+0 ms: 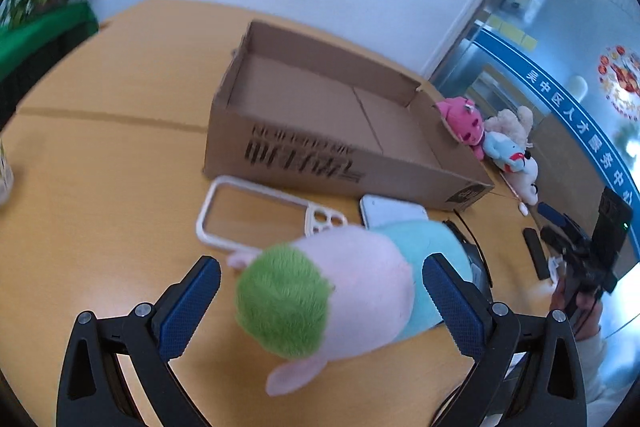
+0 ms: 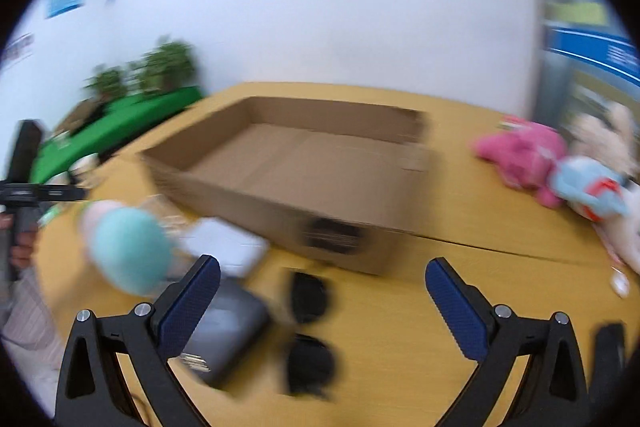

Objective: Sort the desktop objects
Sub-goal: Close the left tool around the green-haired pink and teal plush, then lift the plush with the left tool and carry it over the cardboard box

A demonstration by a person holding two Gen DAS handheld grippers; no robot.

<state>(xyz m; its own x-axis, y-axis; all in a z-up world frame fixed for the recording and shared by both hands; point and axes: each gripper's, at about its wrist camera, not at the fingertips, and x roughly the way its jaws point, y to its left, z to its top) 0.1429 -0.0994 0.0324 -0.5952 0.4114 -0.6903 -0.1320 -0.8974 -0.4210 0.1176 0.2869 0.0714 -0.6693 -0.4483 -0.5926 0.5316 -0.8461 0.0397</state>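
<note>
A plush toy point(image 1: 340, 287) with a green head, pink middle and teal end lies between the wide-open fingers of my left gripper point(image 1: 320, 291); neither pad clearly presses it. It also shows in the right wrist view point(image 2: 128, 247) at the left. My right gripper point(image 2: 322, 291) is open and empty above black sunglasses point(image 2: 310, 331) and beside a dark grey case point(image 2: 224, 335). An open, empty cardboard box point(image 1: 320, 131) stands behind; it shows in the right wrist view too point(image 2: 280, 179).
A clear phone case point(image 1: 256, 219) and a white phone point(image 1: 394, 213) lie before the box. Several plush toys point(image 1: 492, 139) are piled at the right point(image 2: 560, 167). A black remote point(image 1: 536, 259) lies further right. Plants point(image 2: 160, 67) stand beyond the wooden table point(image 1: 100, 187).
</note>
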